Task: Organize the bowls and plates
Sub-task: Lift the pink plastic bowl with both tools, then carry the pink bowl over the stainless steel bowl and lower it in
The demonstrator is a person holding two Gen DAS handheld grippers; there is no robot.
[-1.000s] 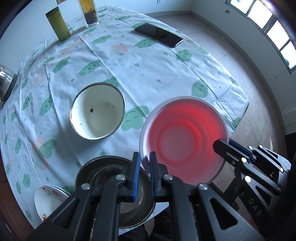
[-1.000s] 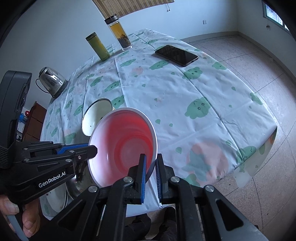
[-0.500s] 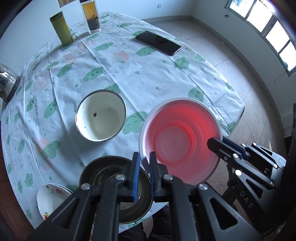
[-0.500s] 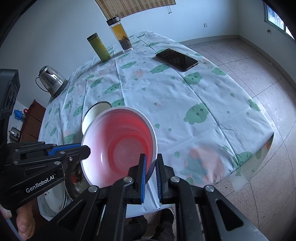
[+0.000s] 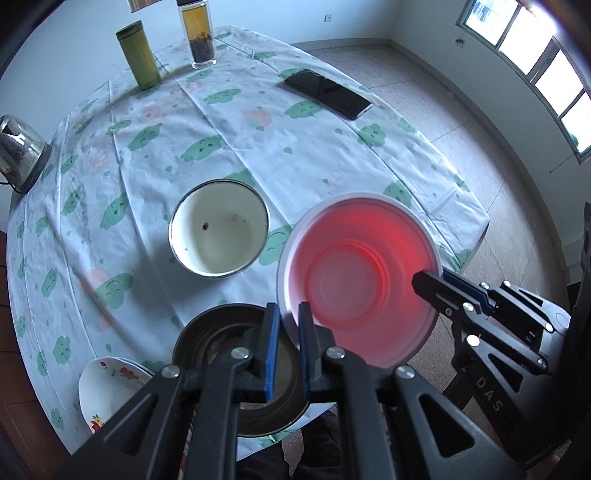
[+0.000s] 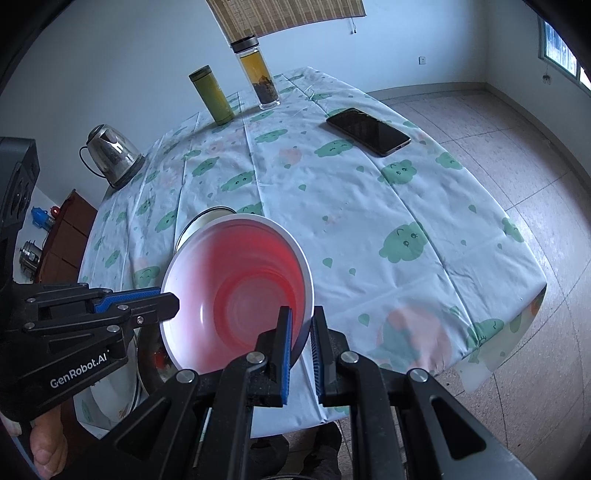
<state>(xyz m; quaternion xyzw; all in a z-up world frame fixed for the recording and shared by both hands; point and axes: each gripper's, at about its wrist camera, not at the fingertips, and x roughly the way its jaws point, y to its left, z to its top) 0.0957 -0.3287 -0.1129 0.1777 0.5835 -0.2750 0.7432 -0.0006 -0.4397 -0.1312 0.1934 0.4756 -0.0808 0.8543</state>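
Red plastic bowl [image 5: 360,284], white-rimmed, translucent: held clear of the table [image 5: 258,147] above its near edge, tilted, gripped on opposite sides of its rim by both grippers. Left gripper [image 5: 287,317]: fingers closed on the near-left part of the rim, which passes between the blue pads. Right gripper [image 6: 302,325]: fingers likewise clamped on the rim at the bowl's other side; in the left wrist view it enters from the right. White enamel bowl [image 5: 219,228], dark-rimmed, a few dark specks inside: upright on the tablecloth, just beyond and left of the red bowl; in the right wrist view largely hidden behind it. Dark metal bowl [image 5: 221,339]: at the near table edge, under the left gripper, partly hidden by its fingers. White plate with floral print [image 5: 107,391]: just left of the metal bowl, at the table edge. Tablecloth: white, green cloud print. Far side of the table: green flask [image 5: 138,55], glass tea bottle [image 5: 197,35] beside it, black smartphone [image 5: 327,93] lying flat to the right, glass kettle [image 5: 18,147] at the left edge. A person's hand [image 6: 40,439] shows beneath the left gripper in the right wrist view.
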